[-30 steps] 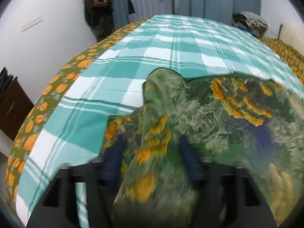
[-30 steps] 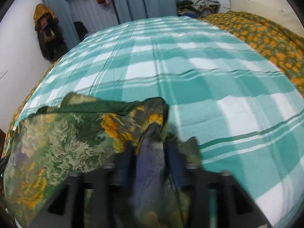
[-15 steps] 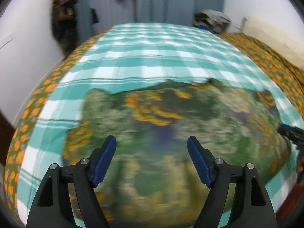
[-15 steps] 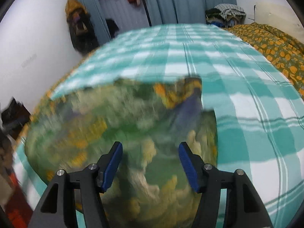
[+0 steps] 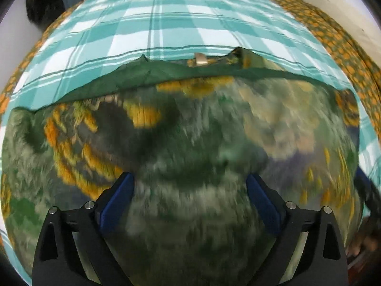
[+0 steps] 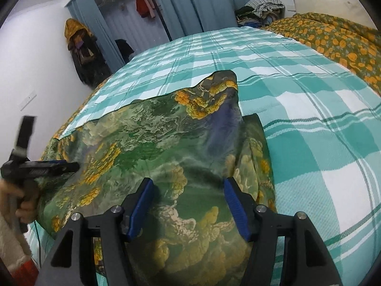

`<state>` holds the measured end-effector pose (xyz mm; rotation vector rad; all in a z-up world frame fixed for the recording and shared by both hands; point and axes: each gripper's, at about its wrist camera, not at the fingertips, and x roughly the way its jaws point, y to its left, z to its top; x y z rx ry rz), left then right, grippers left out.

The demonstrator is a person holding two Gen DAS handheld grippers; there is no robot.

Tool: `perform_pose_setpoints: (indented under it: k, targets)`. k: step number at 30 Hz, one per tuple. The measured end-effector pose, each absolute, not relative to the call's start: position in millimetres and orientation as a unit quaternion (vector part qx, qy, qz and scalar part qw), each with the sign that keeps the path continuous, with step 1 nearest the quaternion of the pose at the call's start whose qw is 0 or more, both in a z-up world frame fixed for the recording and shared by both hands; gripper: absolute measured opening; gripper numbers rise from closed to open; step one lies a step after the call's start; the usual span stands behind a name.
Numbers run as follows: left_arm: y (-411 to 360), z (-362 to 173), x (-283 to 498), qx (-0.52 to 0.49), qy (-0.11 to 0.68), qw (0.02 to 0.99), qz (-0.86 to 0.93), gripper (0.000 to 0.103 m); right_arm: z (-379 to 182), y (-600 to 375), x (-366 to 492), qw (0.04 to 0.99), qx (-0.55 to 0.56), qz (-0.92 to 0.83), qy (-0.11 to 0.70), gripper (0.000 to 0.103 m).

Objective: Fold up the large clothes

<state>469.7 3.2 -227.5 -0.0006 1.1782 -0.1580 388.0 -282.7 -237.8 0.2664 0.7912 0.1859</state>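
Left gripper [image 5: 190,197]: fingers spread wide, nothing between them, over the blurred green-and-orange patterned silky garment [image 5: 181,147].
Garment: flat on the teal checked bedsheet [image 6: 297,100].
Right gripper [image 6: 188,205]: fingers spread, empty (only this view shows the left gripper's side).

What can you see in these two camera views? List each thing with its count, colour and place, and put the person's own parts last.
Garment: one, green with orange flowers, flat on the bed.
Bedsheet: one, teal and white check, covering the bed.
Blanket: one, orange floral, far right of bed.
Curtains: blue, back wall.
Clothes pile: one, mixed, behind the bed.
Left gripper: black, blue pads, open above the garment.
Right gripper: same, open.
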Motion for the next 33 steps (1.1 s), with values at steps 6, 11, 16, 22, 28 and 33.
perform_pose_setpoints:
  k: [6,11,16,22,28,33]
  targets:
    - [-7.9,-234.2,510.8,0.017,0.555,0.831,-0.041,0.098,-242.4,-279.7,385.8,0.915,0.124,0.090,0.373,0.063]
    - [-6.9,-247.0,528.7,0.007,0.549,0.836,-0.024,0.103,-246.4,-276.5,385.1,0.918,0.117,0.090,0.368,0.063]
    - [-4.6,-244.1,525.0,0.003,0.546,0.837,-0.029,0.103,-248.1,-277.4,385.6,0.917,0.123,0.094,0.369,0.063]
    - [-5.5,-223.0,486.7,0.022,0.548,0.834,-0.065,0.101,-244.8,-276.7,384.7,0.917,0.115,0.090,0.372,0.063]
    - [-9.8,-209.3,410.5,0.072,0.516,0.849,-0.089,0.100,-237.6,-277.8,375.7,0.915,0.111,0.080,0.380,0.063]
    - [-21.6,-204.9,353.7,0.112,0.482,0.864,-0.093,0.100,-230.0,-284.1,362.4,0.912,0.116,0.064,0.389,0.063]
